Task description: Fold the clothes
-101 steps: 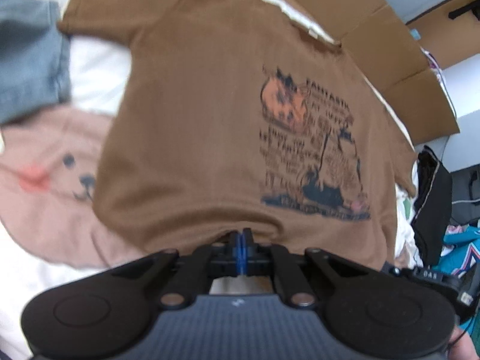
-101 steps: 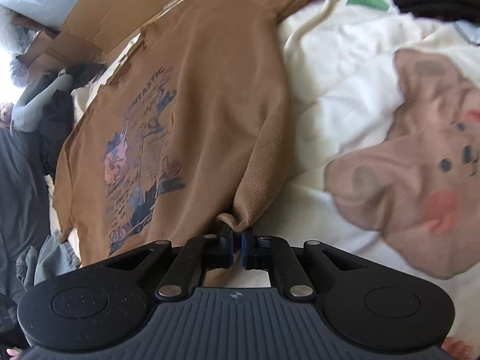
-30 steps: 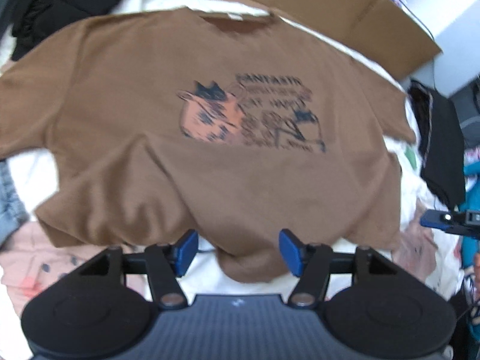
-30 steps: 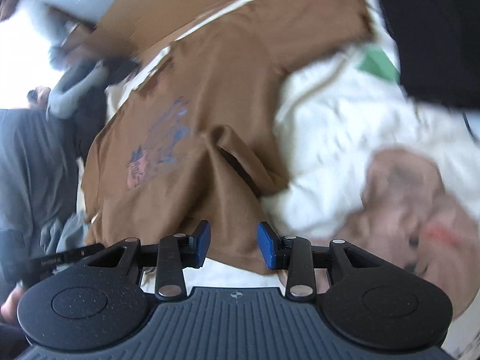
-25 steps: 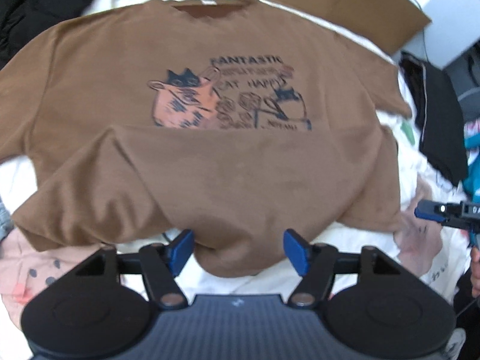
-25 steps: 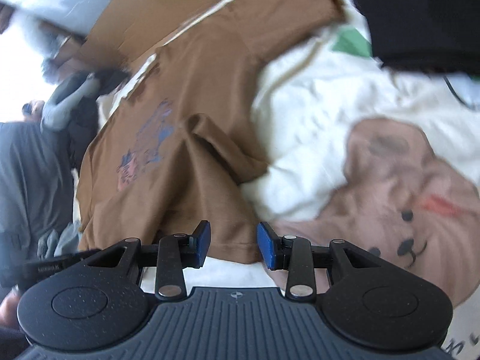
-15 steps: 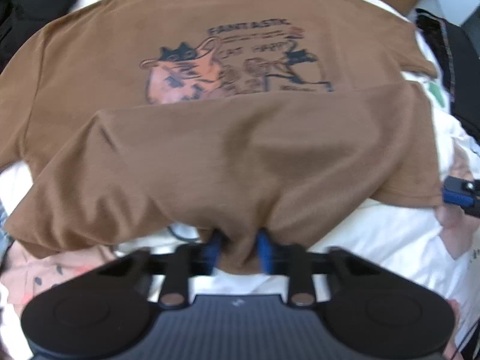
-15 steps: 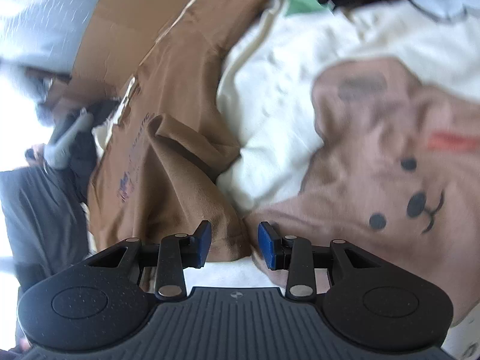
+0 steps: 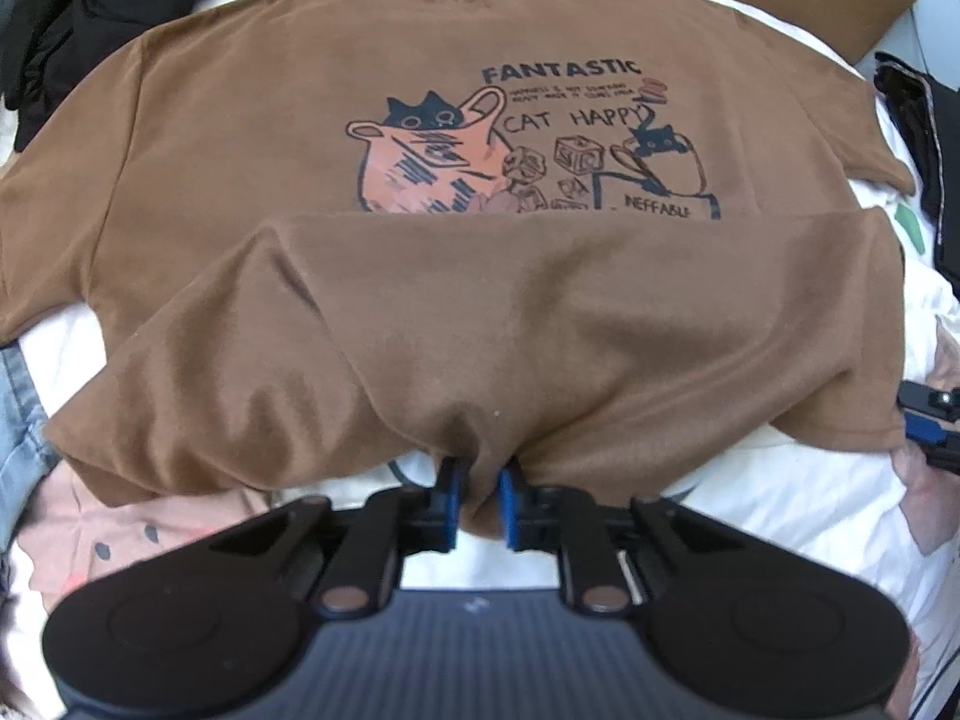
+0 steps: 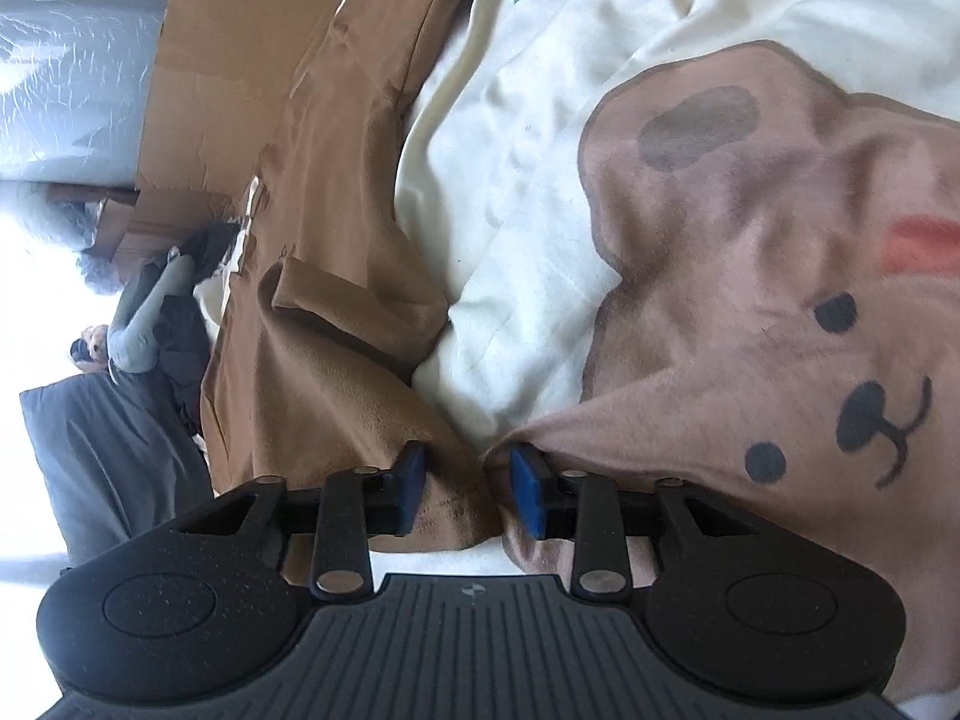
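Since a second ago the brown T-shirt point(image 9: 480, 324) has had its lower part doubled up over its front, the folded edge now lying across the bottom of the cat print point(image 9: 528, 138); it lies on the cream bear-print blanket point(image 10: 750, 252). Both tools have come down to the near fold. Left gripper point(image 9: 478, 501), wide apart before, now pinches a bunch of brown cloth. Right gripper point(image 10: 467, 489) has just been closing, with the shirt's corner between its jaws, pads not yet pressing.
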The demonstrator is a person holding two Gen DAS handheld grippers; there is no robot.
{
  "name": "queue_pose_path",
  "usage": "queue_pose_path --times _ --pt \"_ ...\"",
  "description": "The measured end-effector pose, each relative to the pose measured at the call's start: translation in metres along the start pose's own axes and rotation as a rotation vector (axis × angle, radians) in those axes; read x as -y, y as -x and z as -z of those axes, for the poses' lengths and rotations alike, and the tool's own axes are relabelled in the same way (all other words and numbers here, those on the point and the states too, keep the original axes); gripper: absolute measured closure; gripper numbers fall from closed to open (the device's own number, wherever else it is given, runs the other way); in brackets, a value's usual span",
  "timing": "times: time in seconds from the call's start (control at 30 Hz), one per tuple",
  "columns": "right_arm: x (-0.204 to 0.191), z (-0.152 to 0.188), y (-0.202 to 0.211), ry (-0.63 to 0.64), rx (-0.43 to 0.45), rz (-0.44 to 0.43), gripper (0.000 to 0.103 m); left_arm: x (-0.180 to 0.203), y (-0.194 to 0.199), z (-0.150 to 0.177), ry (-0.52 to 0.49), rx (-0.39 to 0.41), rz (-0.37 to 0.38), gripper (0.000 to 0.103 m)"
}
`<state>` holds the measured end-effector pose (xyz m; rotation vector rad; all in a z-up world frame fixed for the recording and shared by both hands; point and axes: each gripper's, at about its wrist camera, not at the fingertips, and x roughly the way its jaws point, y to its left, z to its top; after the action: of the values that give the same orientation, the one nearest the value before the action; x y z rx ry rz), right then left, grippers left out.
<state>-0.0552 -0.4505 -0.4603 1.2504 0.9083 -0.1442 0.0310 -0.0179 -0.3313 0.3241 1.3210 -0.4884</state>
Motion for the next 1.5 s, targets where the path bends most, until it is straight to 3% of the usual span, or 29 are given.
queue_pose_path --times 0.13,0.43,0.63,0.97,1.03,1.07,1.1,1.27,1.43,1.47,1.5 --pt "-0.002 -0.004 -0.010 0.018 -0.027 0.029 0.086 -0.004 0.011 0.008 -0.018 0.004 -0.002 0.068" --pt "-0.033 -0.009 -0.012 0.103 -0.080 0.101 0.088 -0.021 0.027 0.029 0.002 -0.014 -0.011 0.068" --pt "-0.034 -0.007 0.006 0.068 -0.079 0.032 0.087 -0.033 0.037 0.033 0.013 -0.014 -0.027 0.067" --pt "0.007 0.000 0.018 -0.041 -0.054 -0.011 0.086 -0.049 0.028 0.036 0.067 -0.039 -0.054 0.066" --pt "0.011 0.000 0.015 -0.056 -0.059 -0.032 0.083 -0.051 0.027 0.039 0.074 -0.046 -0.055 0.066" --pt "0.012 0.000 0.012 -0.062 -0.064 -0.044 0.073 -0.052 0.027 0.040 0.076 -0.049 -0.055 0.066" --pt "0.013 0.000 0.009 -0.066 -0.069 -0.056 0.070 -0.052 0.026 0.041 0.076 -0.051 -0.054 0.066" --pt "0.010 0.000 -0.003 -0.049 -0.093 -0.078 0.070 -0.052 0.025 0.044 0.074 -0.054 -0.053 0.066" --pt "0.019 -0.002 -0.009 -0.116 -0.105 -0.134 0.072 -0.056 0.025 0.046 0.082 -0.054 -0.053 0.066" --pt "0.021 -0.001 -0.009 -0.126 -0.109 -0.144 0.073 -0.057 0.025 0.047 0.082 -0.054 -0.053 0.066" --pt "0.022 -0.001 -0.008 -0.134 -0.112 -0.153 0.082 -0.058 0.026 0.047 0.082 -0.053 -0.054 0.066"
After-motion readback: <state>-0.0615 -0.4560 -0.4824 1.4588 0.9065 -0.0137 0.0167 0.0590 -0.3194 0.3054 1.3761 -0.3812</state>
